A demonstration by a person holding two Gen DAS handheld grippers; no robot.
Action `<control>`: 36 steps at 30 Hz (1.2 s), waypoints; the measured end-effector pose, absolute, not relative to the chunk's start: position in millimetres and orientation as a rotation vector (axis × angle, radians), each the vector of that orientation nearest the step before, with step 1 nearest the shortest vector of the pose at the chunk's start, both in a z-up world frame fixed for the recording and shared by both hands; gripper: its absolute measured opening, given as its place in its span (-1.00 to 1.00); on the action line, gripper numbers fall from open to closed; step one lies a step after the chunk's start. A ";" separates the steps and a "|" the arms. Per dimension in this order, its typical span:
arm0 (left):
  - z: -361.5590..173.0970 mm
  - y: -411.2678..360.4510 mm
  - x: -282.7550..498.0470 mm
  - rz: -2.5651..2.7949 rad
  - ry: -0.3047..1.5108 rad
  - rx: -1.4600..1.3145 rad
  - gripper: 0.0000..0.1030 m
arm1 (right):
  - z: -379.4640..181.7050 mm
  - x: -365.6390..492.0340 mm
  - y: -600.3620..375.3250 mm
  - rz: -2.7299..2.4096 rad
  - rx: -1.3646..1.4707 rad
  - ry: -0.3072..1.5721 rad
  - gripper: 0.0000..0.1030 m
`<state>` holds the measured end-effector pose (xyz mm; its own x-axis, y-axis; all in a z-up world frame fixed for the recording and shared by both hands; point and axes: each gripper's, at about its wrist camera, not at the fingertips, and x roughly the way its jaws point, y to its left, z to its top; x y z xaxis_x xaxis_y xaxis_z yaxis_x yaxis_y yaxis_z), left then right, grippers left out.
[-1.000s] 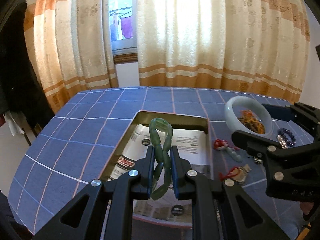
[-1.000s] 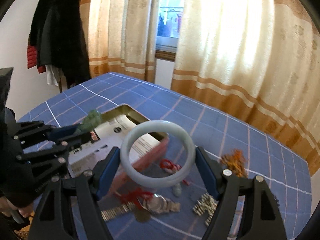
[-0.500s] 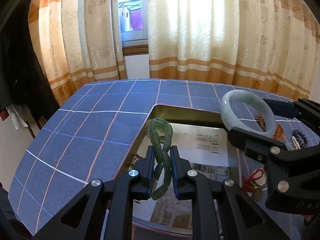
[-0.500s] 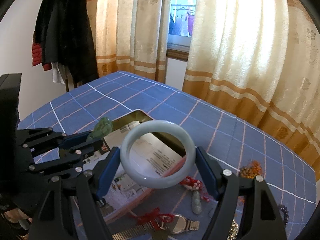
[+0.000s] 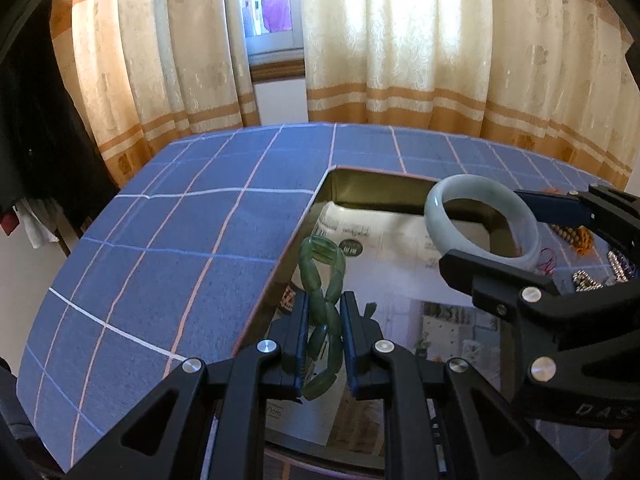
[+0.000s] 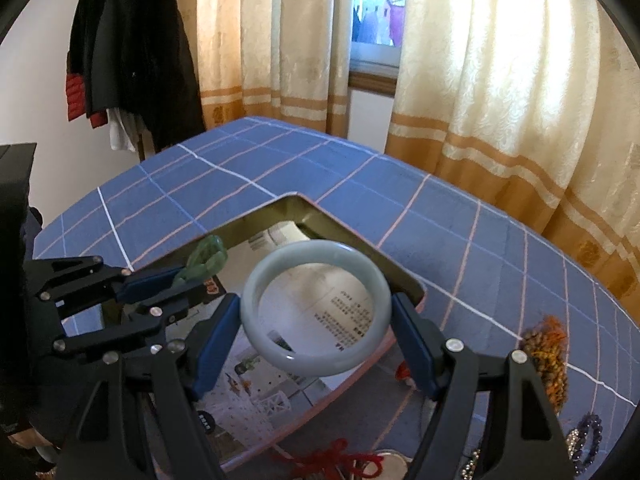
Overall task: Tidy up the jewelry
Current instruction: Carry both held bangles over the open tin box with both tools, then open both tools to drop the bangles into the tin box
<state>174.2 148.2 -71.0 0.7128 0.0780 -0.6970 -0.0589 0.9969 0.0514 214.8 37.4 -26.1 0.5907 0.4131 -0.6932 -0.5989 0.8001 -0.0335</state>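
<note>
Left claw [image 5: 323, 344] clamps a green bead bracelet [image 5: 322, 276], right claw [image 6: 316, 338] a pale bangle [image 6: 316, 308], both above the unfilled tin [image 5: 376, 186]; loose pieces [image 6: 546, 354] wait beyond.

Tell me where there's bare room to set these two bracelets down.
The paper-lined tin has a bare floor, below the pale bangle and green bracelet. The blue cloth left of the tin and toward the curtains is also free. Right of the tin is crowded: orange beads, dark beads, red cord.

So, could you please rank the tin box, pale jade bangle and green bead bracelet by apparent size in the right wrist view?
1. Tin box, largest.
2. Pale jade bangle, close to the camera.
3. Green bead bracelet, smallest, partly hidden by the left gripper.
</note>
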 end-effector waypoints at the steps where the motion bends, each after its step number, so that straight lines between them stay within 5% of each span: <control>1: -72.8 148.9 174.8 0.074 0.781 0.026 -0.70 | -28.1 216.7 38.1 0.601 -0.279 0.737 0.51; 21: -90.3 140.6 184.7 0.087 0.872 0.078 -0.67 | -50.4 234.6 56.2 0.639 -0.351 0.847 0.52; 28: -84.7 141.3 180.1 0.055 0.892 0.028 -0.51 | -47.8 232.2 57.4 0.635 -0.352 0.834 0.55; 33: -77.5 139.0 173.0 0.052 0.878 0.016 -0.30 | -37.3 229.0 52.5 0.630 -0.347 0.808 0.62; 36: -71.8 139.0 166.7 0.057 0.863 0.000 0.30 | -29.1 224.4 39.0 0.619 -0.319 0.791 0.76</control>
